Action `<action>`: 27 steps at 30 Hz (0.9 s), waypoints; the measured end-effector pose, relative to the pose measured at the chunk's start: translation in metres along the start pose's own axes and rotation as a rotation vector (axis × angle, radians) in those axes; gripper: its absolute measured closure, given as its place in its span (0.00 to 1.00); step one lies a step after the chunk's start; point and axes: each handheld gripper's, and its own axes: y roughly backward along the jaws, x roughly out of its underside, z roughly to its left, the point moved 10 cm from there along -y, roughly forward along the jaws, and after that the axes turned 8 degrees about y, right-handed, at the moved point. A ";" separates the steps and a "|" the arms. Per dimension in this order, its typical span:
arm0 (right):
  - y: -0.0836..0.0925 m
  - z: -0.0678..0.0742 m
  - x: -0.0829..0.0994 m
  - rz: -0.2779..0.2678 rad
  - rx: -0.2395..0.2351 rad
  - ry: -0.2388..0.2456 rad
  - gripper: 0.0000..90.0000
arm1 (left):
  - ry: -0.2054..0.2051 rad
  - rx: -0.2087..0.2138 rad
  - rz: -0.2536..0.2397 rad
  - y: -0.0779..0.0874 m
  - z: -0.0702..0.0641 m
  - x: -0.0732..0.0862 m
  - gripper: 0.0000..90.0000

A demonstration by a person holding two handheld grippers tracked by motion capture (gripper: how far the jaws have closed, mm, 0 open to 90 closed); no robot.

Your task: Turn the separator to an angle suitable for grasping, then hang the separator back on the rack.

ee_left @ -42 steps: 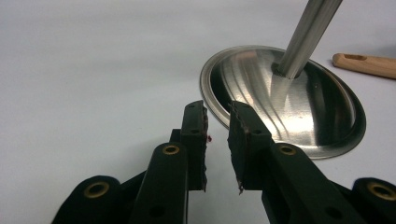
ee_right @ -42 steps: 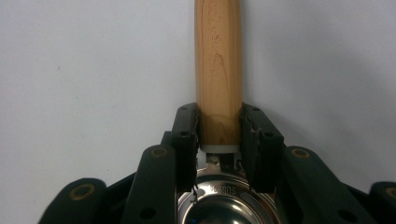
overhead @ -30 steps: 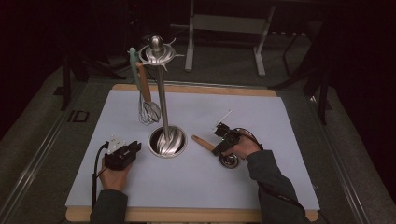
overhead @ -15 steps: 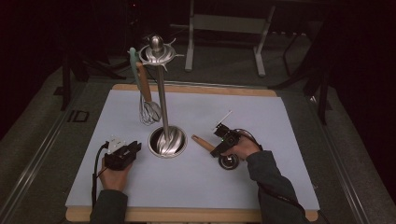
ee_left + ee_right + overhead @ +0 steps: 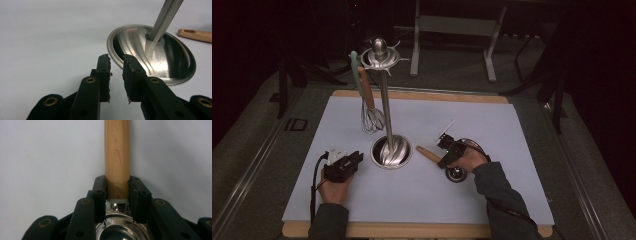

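Left gripper [image 5: 354, 161] rests on the white mat [image 5: 512, 130], just left of the stand's round steel base [image 5: 391, 151]. In the left gripper view its jaws stand apart with nothing between them, tips near the base rim [image 5: 111, 50] but not touching.

Utensil stand: upright steel pole [image 5: 385, 107] rises from the base to a hook crown [image 5: 379, 56]. A whisk [image 5: 371, 119] with a wooden handle hangs from the crown's left side, wires down; a pale green-handled utensil [image 5: 354, 65] hangs beside it, its lower end hidden behind the whisk handle.

The task's thing, a ladle [image 5: 430, 154] with a wooden handle, lies flat on the mat, right of the base and apart from it. Long axis runs diagonally: handle end points up-left toward the base, steel bowl [image 5: 456, 174] sits lower right, beside the hand.

Right gripper [image 5: 447, 159] has just been closing; in the right gripper view both pads press the handle [image 5: 117, 157] near its bowl end, so it grips the ladle.

Hard to read: the ladle's bowl is cut off at the bottom of the right gripper view [image 5: 117, 232]; the stamped lettering on it and on the handle is illegible; in the high view the gripped stretch is covered by gripper and hand
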 end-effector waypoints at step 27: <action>0.026 0.003 -0.013 -0.174 0.009 0.008 0.79 | 0.001 -0.001 0.001 0.000 0.000 0.000 0.84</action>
